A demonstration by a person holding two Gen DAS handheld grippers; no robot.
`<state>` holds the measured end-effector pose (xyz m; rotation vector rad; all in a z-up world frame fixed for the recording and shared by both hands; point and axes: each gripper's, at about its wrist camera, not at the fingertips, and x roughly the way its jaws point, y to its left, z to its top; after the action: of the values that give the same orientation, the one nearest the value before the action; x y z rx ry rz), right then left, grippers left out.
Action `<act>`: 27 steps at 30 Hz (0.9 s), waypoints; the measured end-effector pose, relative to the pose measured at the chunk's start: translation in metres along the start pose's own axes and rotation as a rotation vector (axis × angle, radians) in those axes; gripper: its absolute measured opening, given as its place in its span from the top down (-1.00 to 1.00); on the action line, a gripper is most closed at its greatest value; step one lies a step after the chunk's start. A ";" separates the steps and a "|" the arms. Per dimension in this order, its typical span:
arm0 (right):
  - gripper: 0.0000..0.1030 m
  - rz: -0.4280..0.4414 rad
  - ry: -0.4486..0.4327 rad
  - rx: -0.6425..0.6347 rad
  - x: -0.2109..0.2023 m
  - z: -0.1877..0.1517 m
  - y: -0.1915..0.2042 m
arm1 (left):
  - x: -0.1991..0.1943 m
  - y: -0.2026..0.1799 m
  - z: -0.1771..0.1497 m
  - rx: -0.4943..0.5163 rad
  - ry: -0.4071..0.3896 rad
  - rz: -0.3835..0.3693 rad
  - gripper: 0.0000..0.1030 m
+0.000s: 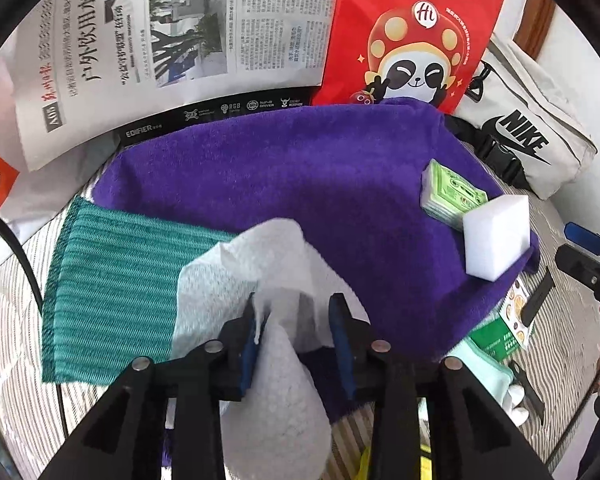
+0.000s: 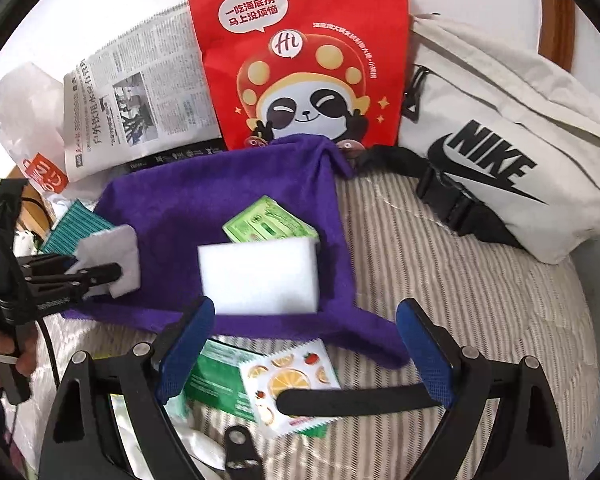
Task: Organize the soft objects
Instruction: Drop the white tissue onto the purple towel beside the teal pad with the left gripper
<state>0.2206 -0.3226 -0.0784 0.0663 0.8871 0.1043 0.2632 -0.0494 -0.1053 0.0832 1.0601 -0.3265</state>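
Straight ahead of your right tongs (image 2: 300,344), which stand released, the white sponge (image 2: 260,278) lies on the purple towel (image 2: 172,208), long axis crosswise; your left tongs (image 1: 298,344) clench a white cloth (image 1: 260,264), farther off.

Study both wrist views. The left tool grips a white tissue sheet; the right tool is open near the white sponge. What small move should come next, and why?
Probably lower the right tool forward onto the white sponge and close. Its fingers stand wide open just short of the sponge, which lies free on the purple towel beside the green packet. The left tool is occupied, pinching the white tissue sheet.
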 end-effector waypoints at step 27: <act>-0.63 0.008 -0.028 -0.037 -0.044 -0.049 0.027 | -0.076 0.001 -0.093 -0.057 -0.061 -0.097 0.07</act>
<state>0.1536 -0.2999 -0.0725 0.0368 0.8573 0.1271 0.1517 -0.0113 -0.0854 -0.0293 1.0136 -0.3837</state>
